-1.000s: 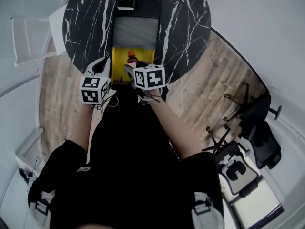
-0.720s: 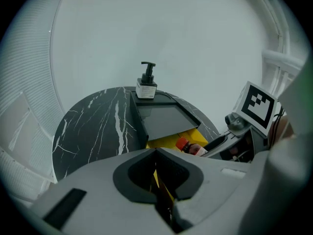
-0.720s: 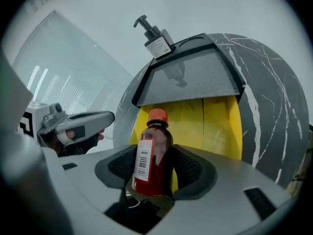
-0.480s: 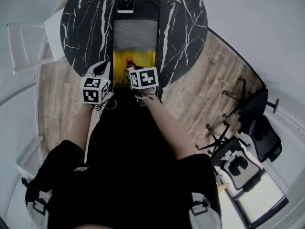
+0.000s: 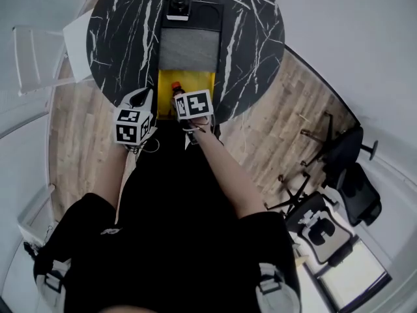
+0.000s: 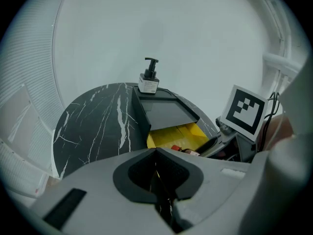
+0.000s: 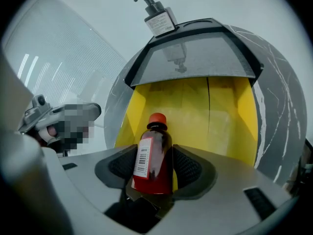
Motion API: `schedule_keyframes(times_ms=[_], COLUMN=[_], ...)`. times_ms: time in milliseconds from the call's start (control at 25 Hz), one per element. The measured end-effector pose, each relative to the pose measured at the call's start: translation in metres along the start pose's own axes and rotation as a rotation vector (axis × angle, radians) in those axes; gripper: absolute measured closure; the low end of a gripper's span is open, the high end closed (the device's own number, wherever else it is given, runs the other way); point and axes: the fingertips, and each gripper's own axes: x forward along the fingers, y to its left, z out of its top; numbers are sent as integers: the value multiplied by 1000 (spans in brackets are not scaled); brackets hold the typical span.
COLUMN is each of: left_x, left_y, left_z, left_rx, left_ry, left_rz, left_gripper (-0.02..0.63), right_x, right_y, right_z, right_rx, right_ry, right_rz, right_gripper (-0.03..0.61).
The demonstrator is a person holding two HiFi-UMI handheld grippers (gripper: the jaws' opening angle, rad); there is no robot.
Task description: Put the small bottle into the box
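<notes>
A small dark-red bottle (image 7: 155, 141) with an orange cap and a white barcode label stands upright between the pads of my right gripper (image 7: 152, 173), which is shut on it. It hangs over the near end of the box's yellow inside (image 7: 195, 111). From the head view, the bottle's cap (image 5: 176, 87) shows just ahead of the right gripper (image 5: 184, 102), over the yellow box (image 5: 195, 83). My left gripper (image 6: 156, 168) is shut on nothing, left of the box near the table's edge. It sees the bottle (image 6: 185, 150) low in the yellow box (image 6: 171, 136).
The box's grey lid (image 7: 195, 58) lies flat beyond the yellow part, with a pump dispenser bottle (image 7: 156, 13) standing at its far end. All sits on a round black marble table (image 5: 124, 38). A white chair (image 5: 39, 54) stands to the left.
The right gripper with the bottle has shifted slightly left over the box's near end. The left gripper has barely moved.
</notes>
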Motion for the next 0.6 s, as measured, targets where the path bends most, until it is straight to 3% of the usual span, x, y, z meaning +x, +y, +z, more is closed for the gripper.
schedule_keyframes(times_ms=[360, 600], left_x=[-11, -19], left_y=[-6, -23], left_z=[-6, -5], left_rx=[-31, -43], left_ry=[8, -10], left_rz=[39, 73], left_gripper=[614, 614], right_x=[0, -22], right_y=[8, 20], right_z=[-4, 4], right_rx=[-26, -72], right_ry=[-2, -103], right_rz=[30, 110], right_gripper=[357, 336])
